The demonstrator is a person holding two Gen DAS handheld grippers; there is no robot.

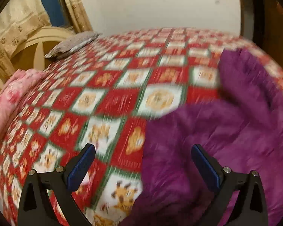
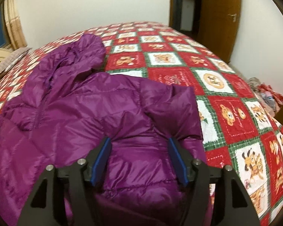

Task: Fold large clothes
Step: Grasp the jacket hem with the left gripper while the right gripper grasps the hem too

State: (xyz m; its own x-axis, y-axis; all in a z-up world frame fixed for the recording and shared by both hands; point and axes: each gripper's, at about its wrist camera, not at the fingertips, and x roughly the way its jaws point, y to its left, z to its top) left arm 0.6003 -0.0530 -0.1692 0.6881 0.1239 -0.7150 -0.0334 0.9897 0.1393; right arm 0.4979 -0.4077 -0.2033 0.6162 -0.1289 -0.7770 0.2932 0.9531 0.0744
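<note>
The right gripper (image 2: 139, 159) stands with its blue pads (image 2: 101, 162) apart, purple puffer jacket (image 2: 81, 109) bulging between them, though whether they press it is unclear. The jacket sprawls across the bed's near side, hood (image 2: 81, 50) toward the far edge. The left gripper (image 1: 143, 166) gapes wide, holding nothing, over the checked quilt (image 1: 107, 94) (blurred here) beside the jacket's edge. Pillows (image 1: 11, 98) lie at the headboard end.

Checked quilted bed (image 2: 226, 113) carries purple jacket (image 2: 84, 113), pillows (image 1: 9, 101).

Both wrist views look steeply down, near the bedspread (image 1: 111, 101), sharing the jacket (image 2: 75, 113)
</note>
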